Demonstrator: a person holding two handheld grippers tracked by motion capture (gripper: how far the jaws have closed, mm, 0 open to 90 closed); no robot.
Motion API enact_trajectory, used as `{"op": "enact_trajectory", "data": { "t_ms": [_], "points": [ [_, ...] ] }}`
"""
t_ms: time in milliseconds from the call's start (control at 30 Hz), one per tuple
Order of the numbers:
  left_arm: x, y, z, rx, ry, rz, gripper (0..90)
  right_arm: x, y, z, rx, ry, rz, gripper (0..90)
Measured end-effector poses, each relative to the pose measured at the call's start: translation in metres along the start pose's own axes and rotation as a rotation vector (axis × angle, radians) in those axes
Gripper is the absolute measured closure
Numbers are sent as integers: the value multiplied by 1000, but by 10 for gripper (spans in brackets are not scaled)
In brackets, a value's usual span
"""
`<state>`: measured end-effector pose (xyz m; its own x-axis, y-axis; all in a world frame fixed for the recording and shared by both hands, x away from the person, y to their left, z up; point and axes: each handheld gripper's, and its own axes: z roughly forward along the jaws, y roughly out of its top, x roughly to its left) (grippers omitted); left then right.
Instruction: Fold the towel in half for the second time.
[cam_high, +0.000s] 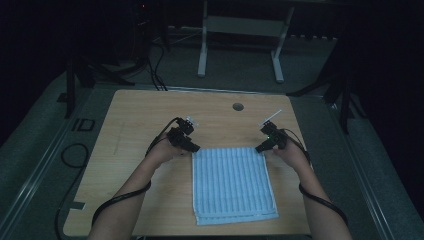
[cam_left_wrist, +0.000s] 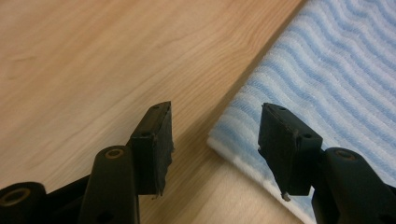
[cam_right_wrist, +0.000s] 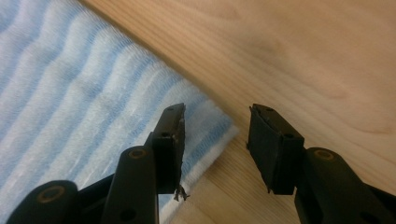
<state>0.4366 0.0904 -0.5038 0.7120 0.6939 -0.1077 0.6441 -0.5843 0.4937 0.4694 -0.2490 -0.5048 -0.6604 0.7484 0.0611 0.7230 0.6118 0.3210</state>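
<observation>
— Two things to place first: where does the towel (cam_high: 232, 182) sit on the table (cam_high: 145, 115)?

— Folded, near the front edge, stripes running front to back. Each far corner has a gripper at it.

— Jaws?

— Left gripper (cam_left_wrist: 215, 140) stands wide, straddling its corner; right gripper (cam_right_wrist: 215, 140) likewise, with one jaw over the cloth and the other over bare wood.

— Risk?

— Probably pinching only the top layer. If the jaws close too shallow, the fold could slip apart when lifted, or one corner could drag unevenly.
</observation>
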Motion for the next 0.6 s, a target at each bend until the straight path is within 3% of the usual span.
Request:
{"op": "enact_trajectory", "data": {
  "t_ms": [100, 167, 233, 400, 533, 600],
  "points": [
    [0, 1, 12, 40, -37, 13, 449, -1, 0, 9, 32, 12, 3, 593],
    [-2, 2, 16, 51, -37, 28, 469, -1, -1, 12, 41, 18, 7, 665],
    [-4, 3, 20, 61, -47, 29, 529, -2, -1, 12, 39, 23, 13, 721],
    [-7, 2, 27, 82, -26, 34, 696, -2, 0, 7, 29, 32, 10, 856],
    [-5, 1, 25, 60, -48, 8, 846, 0, 1, 2, 15, 20, 8, 878],
    [-5, 2, 23, 54, -47, 1, 866, 0, 3, 0, 13, 12, 1, 883]
  ]
}}
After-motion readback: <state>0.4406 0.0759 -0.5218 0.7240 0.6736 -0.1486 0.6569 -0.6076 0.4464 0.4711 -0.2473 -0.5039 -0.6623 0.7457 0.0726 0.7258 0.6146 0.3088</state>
